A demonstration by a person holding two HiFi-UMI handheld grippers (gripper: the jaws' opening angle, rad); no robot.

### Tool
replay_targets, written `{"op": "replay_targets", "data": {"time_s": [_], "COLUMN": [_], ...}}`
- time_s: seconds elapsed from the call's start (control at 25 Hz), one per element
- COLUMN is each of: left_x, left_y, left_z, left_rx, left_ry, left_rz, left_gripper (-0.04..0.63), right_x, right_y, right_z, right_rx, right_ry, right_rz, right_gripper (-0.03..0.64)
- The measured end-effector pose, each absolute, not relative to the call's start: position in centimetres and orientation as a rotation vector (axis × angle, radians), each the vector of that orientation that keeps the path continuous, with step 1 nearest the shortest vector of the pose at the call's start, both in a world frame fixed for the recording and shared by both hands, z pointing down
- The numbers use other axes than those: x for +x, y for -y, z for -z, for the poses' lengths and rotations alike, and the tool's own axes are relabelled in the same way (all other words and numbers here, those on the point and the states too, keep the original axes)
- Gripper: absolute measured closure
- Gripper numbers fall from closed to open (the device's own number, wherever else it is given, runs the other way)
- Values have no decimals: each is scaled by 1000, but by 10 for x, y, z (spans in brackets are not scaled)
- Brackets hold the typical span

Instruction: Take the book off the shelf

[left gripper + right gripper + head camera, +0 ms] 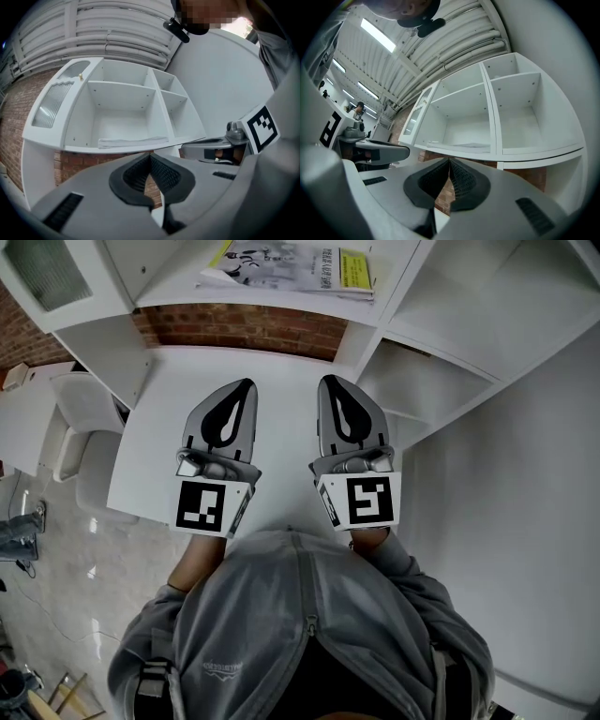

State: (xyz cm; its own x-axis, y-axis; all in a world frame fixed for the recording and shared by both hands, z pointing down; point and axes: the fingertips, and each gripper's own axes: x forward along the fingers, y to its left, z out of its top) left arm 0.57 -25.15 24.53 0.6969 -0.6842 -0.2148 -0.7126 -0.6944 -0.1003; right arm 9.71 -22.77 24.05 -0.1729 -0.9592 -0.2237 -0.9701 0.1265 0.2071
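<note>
Right now my left tool (246,383) and right tool (328,381) are closed and empty; the book (291,265) lies flat on the shelf (169,282) ahead, above them. Arriving closed, I could shove it deeper.

From the head camera we are looking steeply down past a grey hood (309,615) at the bottom of the frame. The left gripper (246,382) and right gripper (328,379) are sitting mid-frame and the shelf (450,296) is running along the top. Each gripper camera is riding close behind its own jaws and facing slightly upward at that shelf from farther back. We are seeing the book (291,266) lying on the shelf in all three views. Each gripper camera is also catching the other gripper at its frame's side edge.
</note>
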Motion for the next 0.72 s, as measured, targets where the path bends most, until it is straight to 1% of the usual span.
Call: {"op": "replay_targets", "data": {"time_s": [0.4, 0.72], "left_x": [15, 22], "left_y": [290, 309], "left_z": [-232, -220], "left_rx": [-2717, -2630], "left_ry": [-1013, -936], "left_rz": [-217, -127], "left_gripper": [589, 589], "right_x": [101, 101], "right_y": [256, 273], "right_z": [-226, -211], "right_rx": [-2086, -2154], "right_ry": [-2286, -2318], "right_rz": [-535, -732], "right_gripper": [591, 589]}}
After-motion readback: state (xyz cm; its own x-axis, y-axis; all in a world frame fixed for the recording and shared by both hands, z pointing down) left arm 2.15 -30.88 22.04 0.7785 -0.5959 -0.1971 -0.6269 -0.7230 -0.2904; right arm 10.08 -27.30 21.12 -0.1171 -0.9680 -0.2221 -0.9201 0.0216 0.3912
